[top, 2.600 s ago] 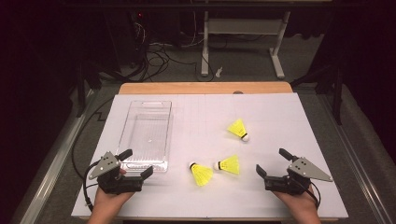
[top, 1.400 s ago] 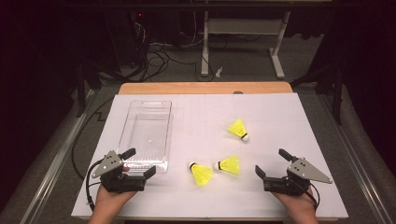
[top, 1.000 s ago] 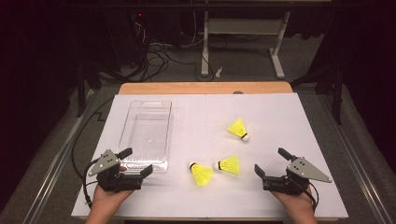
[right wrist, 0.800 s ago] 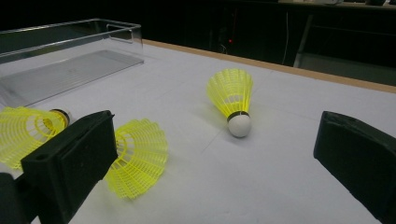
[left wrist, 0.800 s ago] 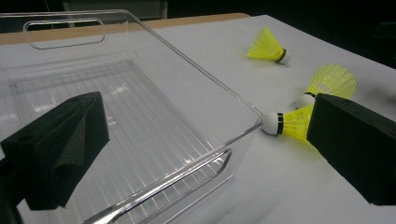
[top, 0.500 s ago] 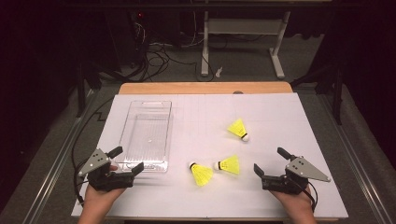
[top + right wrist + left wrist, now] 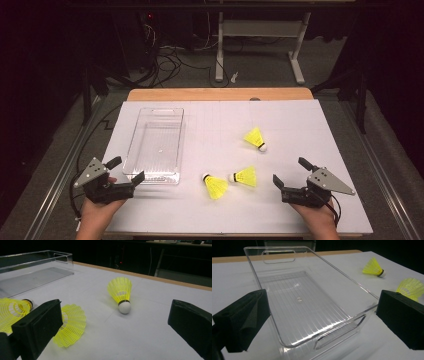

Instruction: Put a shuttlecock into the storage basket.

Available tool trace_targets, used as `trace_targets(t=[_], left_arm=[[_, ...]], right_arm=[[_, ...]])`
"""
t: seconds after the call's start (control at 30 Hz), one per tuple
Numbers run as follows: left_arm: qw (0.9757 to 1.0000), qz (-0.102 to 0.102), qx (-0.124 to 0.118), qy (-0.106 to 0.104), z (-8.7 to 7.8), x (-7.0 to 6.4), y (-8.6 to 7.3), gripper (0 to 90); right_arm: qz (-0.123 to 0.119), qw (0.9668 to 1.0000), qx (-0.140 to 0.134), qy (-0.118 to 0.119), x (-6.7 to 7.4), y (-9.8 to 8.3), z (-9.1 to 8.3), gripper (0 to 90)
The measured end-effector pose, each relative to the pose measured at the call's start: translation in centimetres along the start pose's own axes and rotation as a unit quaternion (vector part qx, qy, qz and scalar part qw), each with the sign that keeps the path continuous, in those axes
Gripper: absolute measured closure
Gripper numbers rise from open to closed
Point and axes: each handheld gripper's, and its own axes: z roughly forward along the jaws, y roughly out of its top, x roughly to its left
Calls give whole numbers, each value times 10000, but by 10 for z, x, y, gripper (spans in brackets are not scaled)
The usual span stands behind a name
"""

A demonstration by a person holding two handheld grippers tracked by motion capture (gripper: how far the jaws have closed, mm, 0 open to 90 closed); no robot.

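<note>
Three yellow shuttlecocks lie on the white table cover (image 7: 300,120), right of centre in the high view: the far shuttlecock (image 7: 255,138) sits a little apart, while the middle shuttlecock (image 7: 244,176) and the near shuttlecock (image 7: 215,185) lie just beside each other lower down. The clear plastic tray (image 7: 131,150) stands empty in the left half of the frame, its near end just ahead of the left gripper (image 7: 125,174). Both tools are spread wide and hold nothing; the right gripper (image 7: 290,171) rests at the lower right, near the middle shuttlecock. These look feather-light, and I'd judge the mesh skirts springy and easy to crush, so a gentle pinch at the cork or at the dark band above it seems safest; pushed from the side they would likely skid or roll. The tray looks stiff, slick and light, best taken by its end rim or the handle cut-out (image 7: 340,331). Compared with the earliest frame, the left gripper has slid toward the lower left and turned outward; the shuttlecocks, tray and right gripper lie as they did.
</note>
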Motion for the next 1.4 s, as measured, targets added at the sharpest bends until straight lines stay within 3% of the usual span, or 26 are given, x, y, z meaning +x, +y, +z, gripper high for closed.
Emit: trace_targets(t=[0.17,0.33,0.73,1.13,1.4], left_arm=[[9999,4,-61,91,-6,8,4,2],[9996,-181,-167,141,-10,15,9,2],[9992,-213,-181,278,-14,15,5,2],[9986,-177,48,489,-16,17,2,5],[9974,-102,423,579,-11,18,-3,5]], right_arm=[[-33,10000,22,2,0,-1,0,2],[-28,10000,-4,-17,-1,-2,-1,2],[-28,10000,31,-13,-2,-4,1,2],[-4,10000,36,5,-3,-5,2,2],[20,10000,15,27,-3,-5,2,2]])
